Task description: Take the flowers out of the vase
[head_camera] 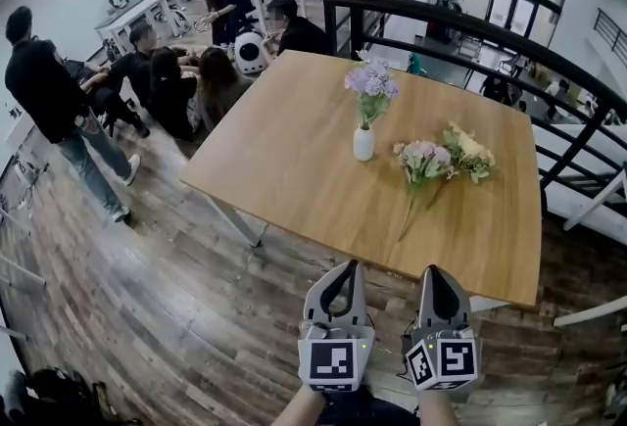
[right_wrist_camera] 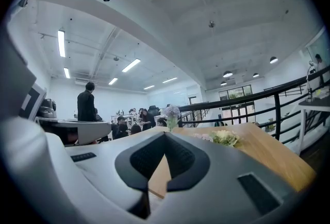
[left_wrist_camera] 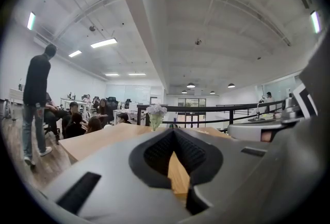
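Left gripper (head_camera: 343, 269) and right gripper (head_camera: 435, 273), jaws together and empty, hover short of the worktop (head_camera: 294, 145); the vase (head_camera: 363, 144) of flowers (head_camera: 372, 84) stands well ahead.

No words, numbers or brand names legible anywhere. Only black-and-white square markers (head_camera: 334, 362) on the cubes at the back of the left gripper (head_camera: 345, 269) and the right gripper (head_camera: 432, 272): blocky coded patterns, not letters or digits. Any print in the distant office area too small to make out.
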The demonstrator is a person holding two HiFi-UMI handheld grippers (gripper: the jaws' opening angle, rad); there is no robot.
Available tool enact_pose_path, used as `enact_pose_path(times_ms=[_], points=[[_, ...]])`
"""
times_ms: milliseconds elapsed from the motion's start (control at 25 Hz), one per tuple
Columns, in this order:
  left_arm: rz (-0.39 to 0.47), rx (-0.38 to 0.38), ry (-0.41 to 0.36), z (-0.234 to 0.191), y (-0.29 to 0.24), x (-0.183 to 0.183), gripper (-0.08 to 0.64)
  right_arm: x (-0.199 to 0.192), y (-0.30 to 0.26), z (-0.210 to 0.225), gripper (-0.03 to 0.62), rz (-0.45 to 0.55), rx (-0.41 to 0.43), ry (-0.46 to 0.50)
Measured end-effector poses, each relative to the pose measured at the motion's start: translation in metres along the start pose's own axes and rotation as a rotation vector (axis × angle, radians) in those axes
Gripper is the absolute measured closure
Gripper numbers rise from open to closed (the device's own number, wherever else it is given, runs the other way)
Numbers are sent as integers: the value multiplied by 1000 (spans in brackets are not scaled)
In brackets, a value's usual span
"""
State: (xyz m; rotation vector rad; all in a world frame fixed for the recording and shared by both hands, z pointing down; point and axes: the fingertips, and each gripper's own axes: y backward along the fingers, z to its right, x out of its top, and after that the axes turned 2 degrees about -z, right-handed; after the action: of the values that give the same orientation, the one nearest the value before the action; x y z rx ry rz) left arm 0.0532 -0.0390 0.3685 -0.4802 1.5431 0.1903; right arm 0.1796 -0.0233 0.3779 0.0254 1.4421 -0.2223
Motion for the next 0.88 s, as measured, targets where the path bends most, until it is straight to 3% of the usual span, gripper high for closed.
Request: enact_pose_path(times_ms=[400,880], points=[[36,-5,-7,-59,-53,17,528,15,-76,-20,601,-4,-5,17],[-4,-12,43,-91,-78,8,528,5,-119,-40,601,-31,14,16]])
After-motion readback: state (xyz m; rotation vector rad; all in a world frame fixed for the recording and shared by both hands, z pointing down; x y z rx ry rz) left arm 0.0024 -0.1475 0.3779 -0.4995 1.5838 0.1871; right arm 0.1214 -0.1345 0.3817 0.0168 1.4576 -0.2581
